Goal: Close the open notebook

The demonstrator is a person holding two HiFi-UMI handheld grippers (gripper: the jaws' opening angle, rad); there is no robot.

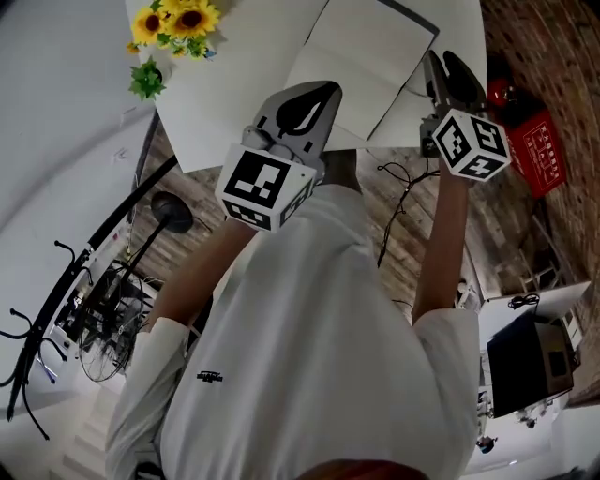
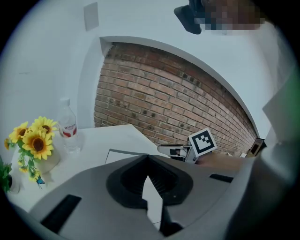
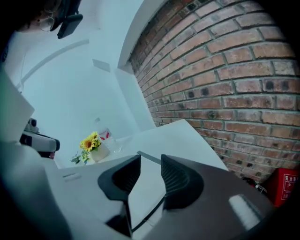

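Note:
The open notebook [image 1: 361,61] lies on the white table [image 1: 225,103], its white pages up and a dark cover edge along its far side. My left gripper [image 1: 319,94] hangs over the table's near edge, just short of the notebook's near left corner, shut with nothing in it. In the left gripper view its pads [image 2: 136,176] meet at the tips, and the notebook [image 2: 123,156] shows beyond them. My right gripper [image 1: 441,67] is at the notebook's right edge, open. In the right gripper view the jaws stand apart over the page [image 3: 147,180], and nothing is gripped.
A pot of sunflowers [image 1: 178,19] stands at the table's far left, a water bottle [image 2: 69,131] beside it. A red box [image 1: 534,145] and cables [image 1: 403,187] lie on the floor to the right. A brick wall [image 3: 225,70] runs along the table's right side.

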